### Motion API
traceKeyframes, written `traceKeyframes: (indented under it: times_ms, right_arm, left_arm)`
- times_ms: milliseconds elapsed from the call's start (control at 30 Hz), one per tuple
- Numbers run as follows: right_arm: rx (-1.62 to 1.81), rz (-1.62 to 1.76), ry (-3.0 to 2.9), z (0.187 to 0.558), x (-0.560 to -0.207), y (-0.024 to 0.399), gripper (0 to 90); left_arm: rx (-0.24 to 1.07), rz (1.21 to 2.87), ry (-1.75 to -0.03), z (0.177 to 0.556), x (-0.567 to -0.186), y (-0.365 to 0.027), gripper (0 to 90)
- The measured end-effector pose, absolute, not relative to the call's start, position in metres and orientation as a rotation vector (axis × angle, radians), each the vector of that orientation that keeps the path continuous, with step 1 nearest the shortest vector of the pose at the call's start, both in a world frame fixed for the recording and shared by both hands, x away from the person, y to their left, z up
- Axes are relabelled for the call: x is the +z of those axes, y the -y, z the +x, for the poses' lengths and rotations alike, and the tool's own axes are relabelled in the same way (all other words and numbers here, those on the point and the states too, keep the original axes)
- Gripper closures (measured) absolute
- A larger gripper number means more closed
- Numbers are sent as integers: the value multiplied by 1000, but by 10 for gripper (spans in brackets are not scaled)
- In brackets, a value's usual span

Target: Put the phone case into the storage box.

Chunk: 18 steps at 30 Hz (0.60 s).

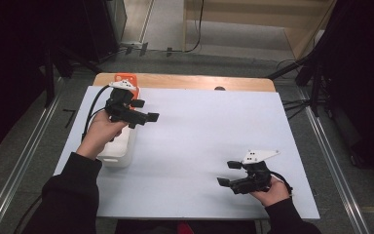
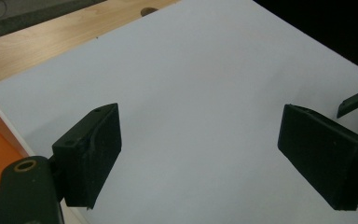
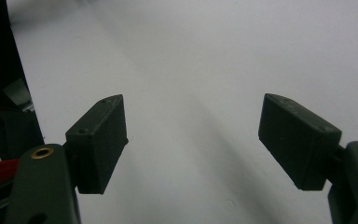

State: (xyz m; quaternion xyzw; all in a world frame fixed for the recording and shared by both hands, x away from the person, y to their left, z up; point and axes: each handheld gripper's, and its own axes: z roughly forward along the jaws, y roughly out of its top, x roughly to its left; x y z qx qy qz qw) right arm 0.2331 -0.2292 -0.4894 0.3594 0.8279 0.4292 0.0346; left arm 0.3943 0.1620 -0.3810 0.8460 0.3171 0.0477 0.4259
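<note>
Black jaws of the left gripper (image 1: 145, 110) stand wide apart with nothing between them, hovering over the white container (image 1: 119, 148) with an orange inside at the white board's (image 1: 199, 146) left edge. Near the front right, the right gripper (image 1: 228, 173) is likewise spread and empty.

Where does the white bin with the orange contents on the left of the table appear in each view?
High view: white bin at the left edge of the white sheet, under the left tool.
Left gripper view: its white rim and orange inside at the lower left edge.
Right gripper view: not visible.
Shared landmark: the white sheet.
</note>
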Motion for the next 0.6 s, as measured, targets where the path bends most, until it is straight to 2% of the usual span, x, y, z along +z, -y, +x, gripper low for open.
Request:
traceKeyframes:
  times_ms: [600]
  right_arm:
    - [1319,1105,-2541,234,-490,230,223]
  left_arm:
    - [53,2100,-717,366,-392,-161,136]
